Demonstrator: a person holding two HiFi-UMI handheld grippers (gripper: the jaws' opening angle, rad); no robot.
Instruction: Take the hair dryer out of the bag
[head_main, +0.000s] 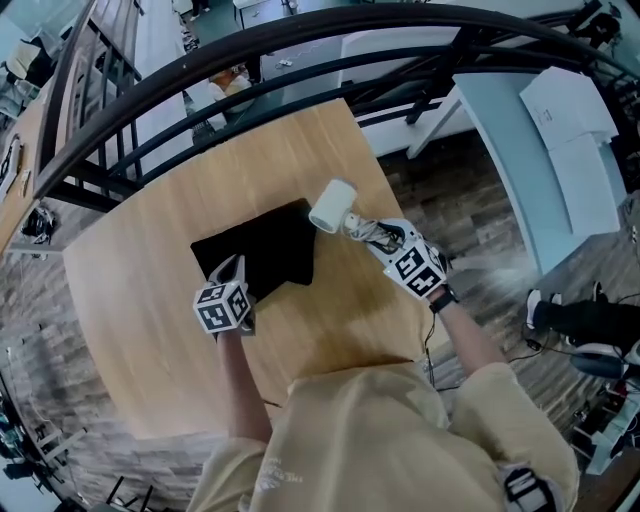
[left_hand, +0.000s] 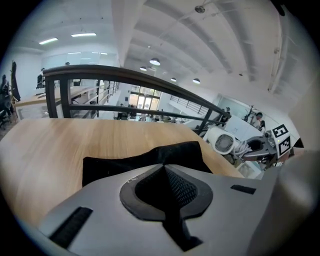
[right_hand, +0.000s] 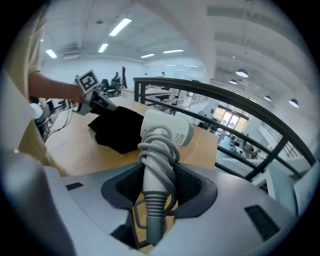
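A flat black bag (head_main: 262, 248) lies in the middle of the wooden table (head_main: 140, 310). My left gripper (head_main: 234, 272) is at the bag's near left edge, and its jaws are shut on the black fabric (left_hand: 145, 160). The white hair dryer (head_main: 333, 207) is outside the bag, in the air just past its right corner. My right gripper (head_main: 368, 232) is shut on the dryer's handle (right_hand: 156, 175), which has the grey cord wound round it. The dryer's head (right_hand: 167, 130) points away from me. In the left gripper view the dryer (left_hand: 223, 141) shows at the right.
A dark metal railing (head_main: 300, 50) curves round the table's far side. A white desk (head_main: 540, 150) with papers stands to the right across a strip of floor. Black shoes (head_main: 580, 322) and cables lie on the floor at the right.
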